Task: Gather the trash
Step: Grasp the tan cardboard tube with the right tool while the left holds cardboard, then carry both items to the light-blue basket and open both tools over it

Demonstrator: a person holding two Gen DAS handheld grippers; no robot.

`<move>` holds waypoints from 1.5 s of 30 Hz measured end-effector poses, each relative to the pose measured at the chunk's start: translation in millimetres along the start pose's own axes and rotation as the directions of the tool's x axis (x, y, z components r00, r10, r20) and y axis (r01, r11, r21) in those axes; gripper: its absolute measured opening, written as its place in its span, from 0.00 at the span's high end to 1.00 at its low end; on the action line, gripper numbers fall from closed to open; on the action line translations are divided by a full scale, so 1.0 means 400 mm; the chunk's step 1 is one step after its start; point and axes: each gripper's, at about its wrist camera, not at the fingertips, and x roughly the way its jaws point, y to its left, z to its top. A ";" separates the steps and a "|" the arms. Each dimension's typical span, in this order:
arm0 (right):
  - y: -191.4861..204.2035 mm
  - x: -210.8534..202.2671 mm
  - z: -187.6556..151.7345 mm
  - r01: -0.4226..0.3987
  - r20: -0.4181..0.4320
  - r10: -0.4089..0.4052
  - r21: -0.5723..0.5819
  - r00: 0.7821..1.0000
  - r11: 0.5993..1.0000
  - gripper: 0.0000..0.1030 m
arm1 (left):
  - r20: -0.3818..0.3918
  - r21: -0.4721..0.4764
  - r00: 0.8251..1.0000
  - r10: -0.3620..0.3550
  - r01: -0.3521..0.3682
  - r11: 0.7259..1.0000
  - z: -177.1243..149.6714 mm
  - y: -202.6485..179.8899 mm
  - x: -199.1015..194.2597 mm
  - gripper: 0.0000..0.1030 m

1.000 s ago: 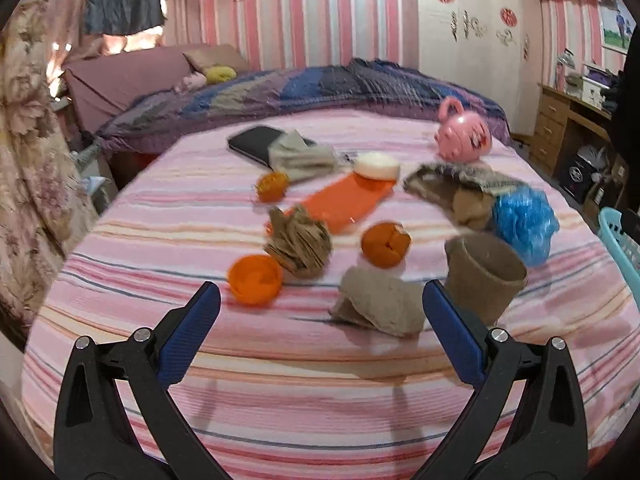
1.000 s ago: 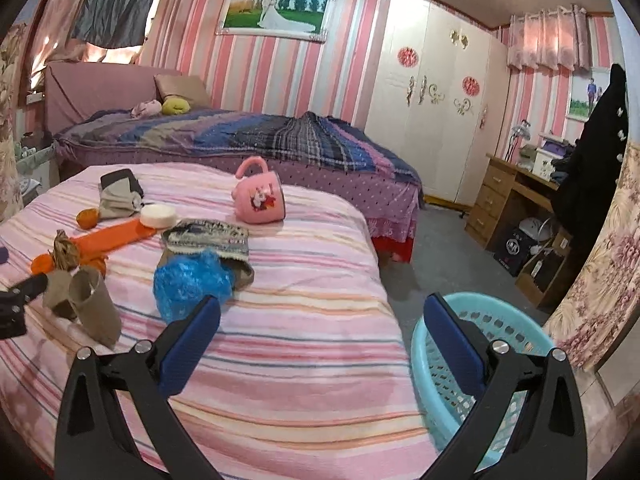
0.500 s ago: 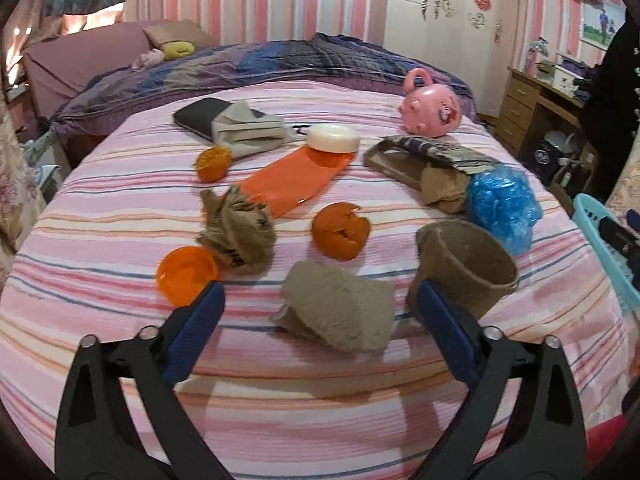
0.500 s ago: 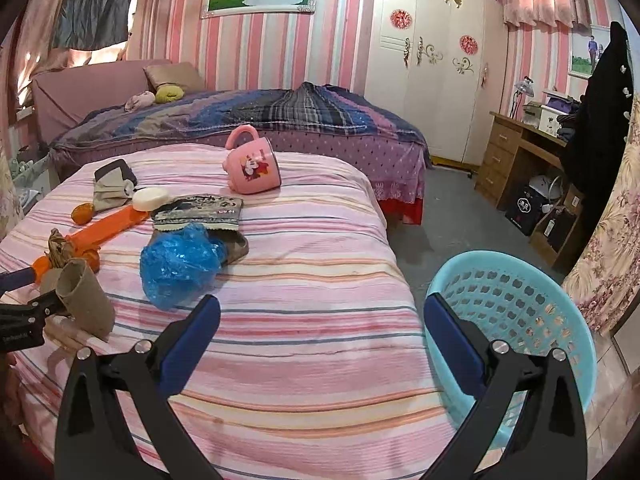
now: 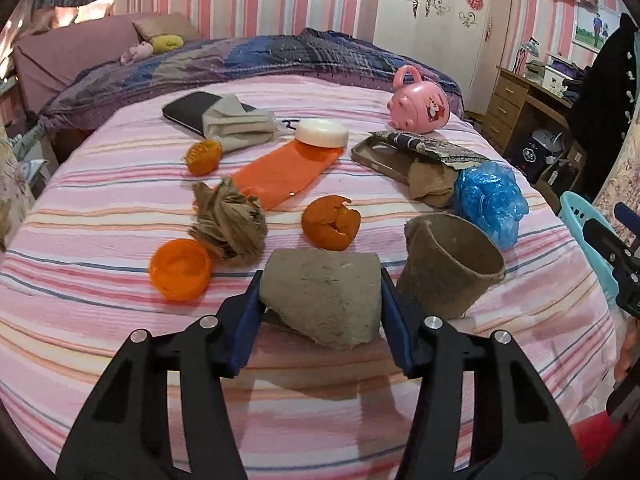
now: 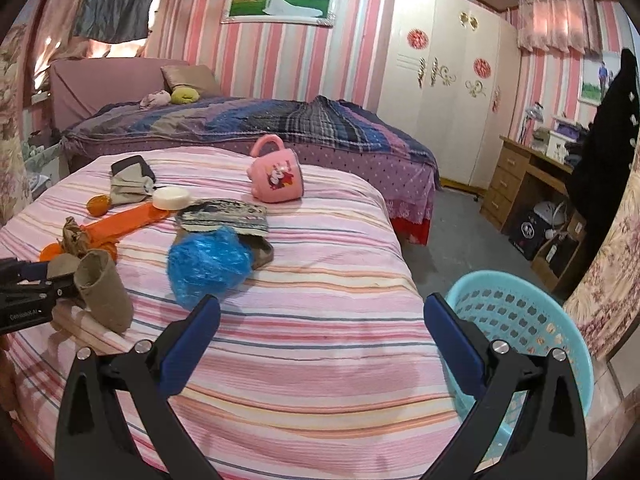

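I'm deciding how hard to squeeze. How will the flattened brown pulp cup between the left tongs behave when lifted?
The flattened pulp cup looks already crushed, so probably soft and yielding. Its matte, fibrous surface should grip well. It is likely light, thin-walled like the open cup beside it.

The only lettering stands on the black body of the left gripper (image 6: 24, 300), at the left edge of the right wrist view: a short white word on its side, too small and blurred to read with any certainty. The pink cup (image 6: 278, 178) on the bed bears a cartoon picture but no legible words. Nothing else carries readable text, labels or numbers.
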 end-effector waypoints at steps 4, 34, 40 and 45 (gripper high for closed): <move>0.032 -0.013 -0.001 -0.058 0.009 0.058 -0.009 0.998 0.998 0.04 | 0.040 0.017 0.998 0.052 -0.053 0.998 -0.011 0.017 -0.046 0.49; 0.347 0.121 -0.035 -0.355 -0.211 0.346 -0.003 0.914 0.935 0.58 | 0.084 -0.112 0.947 0.310 -0.300 0.947 -0.060 0.195 -0.117 0.48; 0.332 0.096 -0.024 -0.393 -0.170 0.386 -0.014 0.907 0.919 0.68 | 0.083 -0.111 0.946 0.312 -0.303 0.947 -0.057 0.183 -0.111 0.48; 0.298 0.064 -0.004 -0.392 -0.132 0.383 -0.046 0.914 0.919 0.68 | 0.098 -0.105 0.947 0.305 -0.295 0.950 -0.050 0.152 -0.119 0.48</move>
